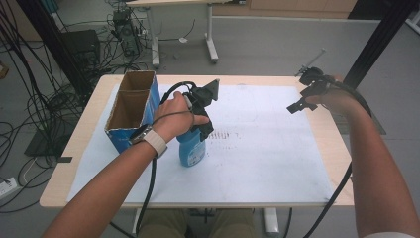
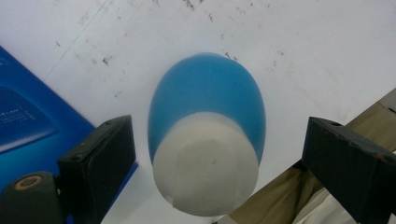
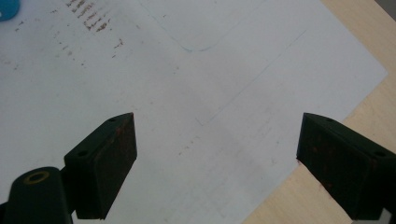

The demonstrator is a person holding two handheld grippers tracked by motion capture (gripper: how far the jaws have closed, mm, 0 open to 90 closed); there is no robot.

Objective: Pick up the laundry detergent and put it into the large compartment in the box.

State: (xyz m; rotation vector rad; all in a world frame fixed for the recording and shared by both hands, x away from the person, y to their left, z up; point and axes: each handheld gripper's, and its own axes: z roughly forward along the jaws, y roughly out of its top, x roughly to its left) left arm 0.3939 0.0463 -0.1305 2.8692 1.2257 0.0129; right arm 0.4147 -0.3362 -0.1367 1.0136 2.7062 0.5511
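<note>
- The blue bottle (image 1: 192,148) is standing upright on the white sheet (image 1: 267,148) covering the table (image 1: 89,124), just to the right of the blue cardboard box (image 1: 131,111); whether bottle and box are touching cannot be told from the high view.
- The left gripper (image 1: 202,116) is hanging directly over the bottle, pointing down; in the left gripper view the bottle (image 2: 208,135) is showing from above, its white cap (image 2: 205,165) nearest the camera and its blue body widening below.
- The left gripper's jaws are standing wide apart, one on each side of the cap; a clear gap is showing on both sides, so the pads are not pressing on the bottle.
- A corner of the blue box (image 2: 28,116) is lying at the left edge of the left gripper view, beside the left jaw.
- The box is standing open at the top, showing two brown compartments; nothing can be made out inside them.
- The right gripper (image 1: 299,101) is hovering well apart from the bottle, above the far right part of the sheet near the table edge; its jaws are spread wide with nothing between them, the white sheet (image 3: 196,93) and the wooden table edge (image 3: 364,37) lying below.
</note>
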